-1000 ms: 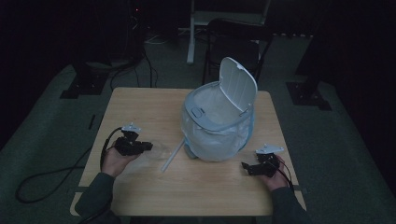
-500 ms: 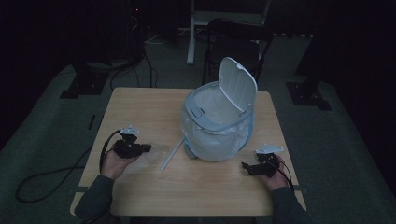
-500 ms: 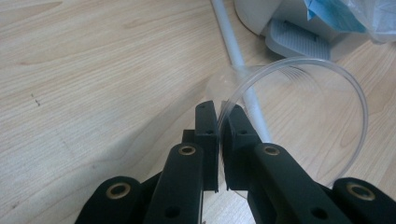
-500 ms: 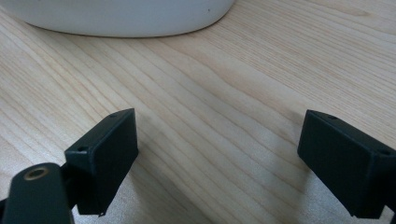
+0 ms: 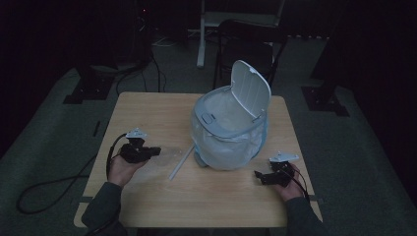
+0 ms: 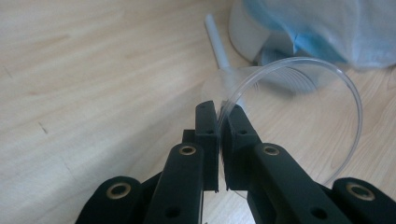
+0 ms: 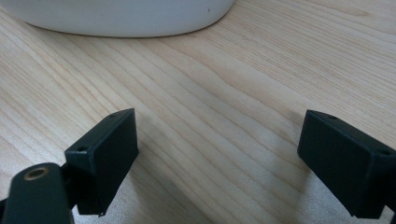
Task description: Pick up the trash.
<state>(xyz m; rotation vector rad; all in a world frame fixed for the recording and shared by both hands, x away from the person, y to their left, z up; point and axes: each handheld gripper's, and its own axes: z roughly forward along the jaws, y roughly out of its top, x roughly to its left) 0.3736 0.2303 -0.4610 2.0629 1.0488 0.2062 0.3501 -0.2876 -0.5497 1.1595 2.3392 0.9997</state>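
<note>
Two grippers on the table, one per hand. Our left gripper [image 6: 218,109] has just been closing and now pinches the rim of a clear plastic cup [image 6: 299,93]; the thin wall sits between the pads, jaws nearly together. In the high view we see that left gripper [image 5: 156,150] near the table's left edge, jaws pointing right, with the cup [image 5: 166,156] lying on its side just right of them, mouth toward the gripper. Just past the cup a white straw [image 5: 181,163] lies on the wood, slanting from near-left to far-right up to the bin's base. Our right gripper [image 7: 217,158] stands wide open over bare wood, nothing between the jaws; in the high view it [image 5: 256,173] sits near the right edge, pointing left. White bin [image 5: 228,130] with a translucent liner stands mid-table, well between the two grippers, lid [image 5: 251,93] tipped up. Wooden table [image 5: 206,196] underneath.
</note>
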